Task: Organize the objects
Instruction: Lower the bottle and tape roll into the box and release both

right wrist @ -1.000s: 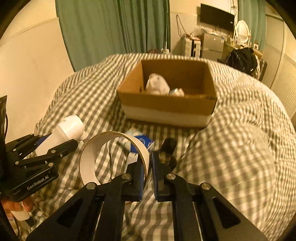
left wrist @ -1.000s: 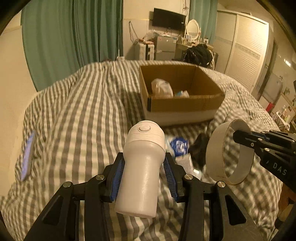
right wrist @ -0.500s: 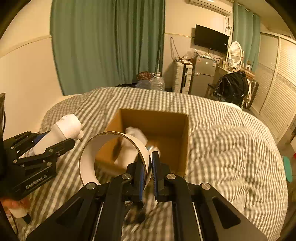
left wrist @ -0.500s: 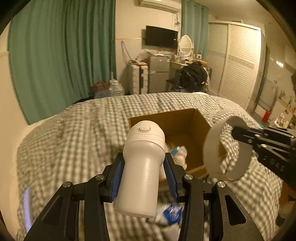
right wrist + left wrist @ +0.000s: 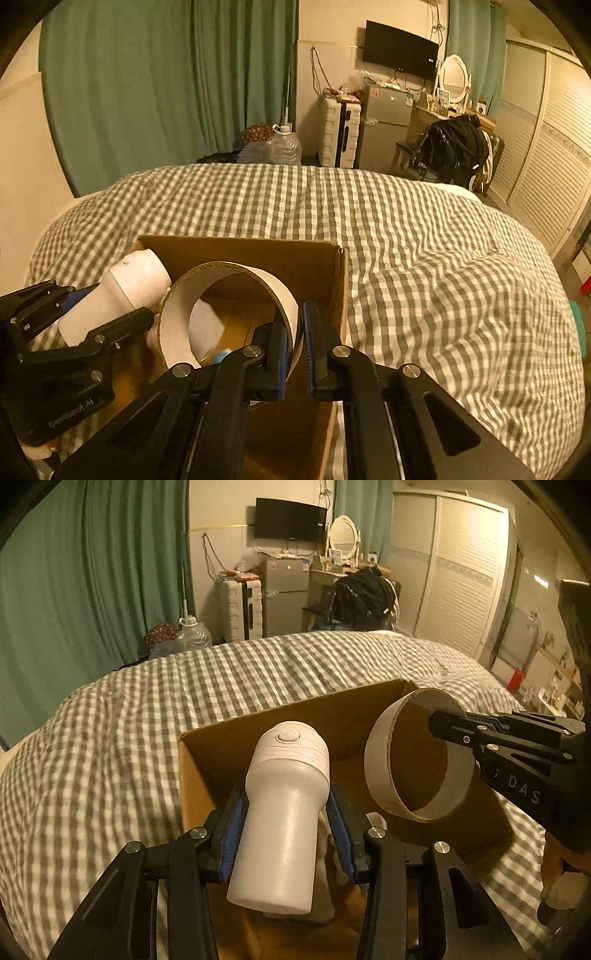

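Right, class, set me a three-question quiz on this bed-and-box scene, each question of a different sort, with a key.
1. True or false: the left tool grips the white bottle by its sides.
2. Multiple choice: the right tool pinches the wall of A) a blue bag, B) the cardboard ring, C) a pillow.
3. Fill in: both held things hang over the open cardboard ____ on the checked duvet.

Key: 1 true; 2 B; 3 box.
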`<state>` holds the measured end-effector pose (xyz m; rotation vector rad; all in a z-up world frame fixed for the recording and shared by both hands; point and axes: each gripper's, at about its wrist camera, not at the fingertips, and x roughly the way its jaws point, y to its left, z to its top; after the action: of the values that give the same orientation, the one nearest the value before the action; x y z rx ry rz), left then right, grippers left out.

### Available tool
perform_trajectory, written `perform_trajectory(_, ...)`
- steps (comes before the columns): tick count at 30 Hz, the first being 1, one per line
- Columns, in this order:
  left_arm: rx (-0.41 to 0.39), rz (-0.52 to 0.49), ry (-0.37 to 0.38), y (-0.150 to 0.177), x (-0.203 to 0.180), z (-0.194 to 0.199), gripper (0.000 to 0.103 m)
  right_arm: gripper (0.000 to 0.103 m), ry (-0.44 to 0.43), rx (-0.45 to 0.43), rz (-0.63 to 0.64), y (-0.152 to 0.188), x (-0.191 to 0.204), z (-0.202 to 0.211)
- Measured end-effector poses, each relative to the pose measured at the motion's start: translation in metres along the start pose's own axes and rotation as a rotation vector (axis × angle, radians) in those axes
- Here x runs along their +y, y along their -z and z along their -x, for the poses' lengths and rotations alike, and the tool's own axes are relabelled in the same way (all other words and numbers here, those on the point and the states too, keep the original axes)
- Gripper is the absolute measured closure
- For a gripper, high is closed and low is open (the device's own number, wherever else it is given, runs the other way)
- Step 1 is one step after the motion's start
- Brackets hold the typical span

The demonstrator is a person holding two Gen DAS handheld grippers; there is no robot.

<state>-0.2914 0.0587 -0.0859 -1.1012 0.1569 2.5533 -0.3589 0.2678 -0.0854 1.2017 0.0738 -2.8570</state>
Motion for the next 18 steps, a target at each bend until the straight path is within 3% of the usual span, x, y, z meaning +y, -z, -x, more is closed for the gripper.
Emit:
perform_trajectory(3, 0.012, 0.004, 0.003, -0.003, 0.001, -0.010, 0.056, 0.092, -0.016, 0.008, -0.004, 0.001, -0.003, -0.011)
perform_trajectory(4, 0.006, 0.001, -0.001, -0.005, 0.001, -0.011, 0.051, 0.088, -0.022, 0.009, -0.006, 0.002, -0.003, -0.012)
perform_trajectory(6, -0.013, 0.001, -0.006, -0.007, 0.001, -0.005, 0.037, 0.061, -0.051, 0.008, -0.014, 0.003, -0.004, -0.011)
perform_trajectory(8, -0.042, 0.007, -0.005, -0.012, -0.001, 0.006, 0.022, 0.047, -0.074, -0.009, -0.028, 0.003, -0.008, -0.005)
perform_trajectory(11, -0.071, 0.007, -0.020, -0.016, -0.002, 0.024, 0.013, 0.043, -0.106, -0.047, -0.054, -0.001, -0.012, 0.014)
perform_trajectory(14, -0.099, -0.006, -0.065, -0.019, -0.005, 0.053, 0.013, 0.034, -0.152, -0.069, -0.087, -0.005, -0.016, 0.038)
perform_trajectory(18, -0.154, -0.006, -0.094, -0.022, -0.004, 0.096, 0.013, 0.027, -0.141, -0.119, -0.075, -0.005, -0.008, 0.081)
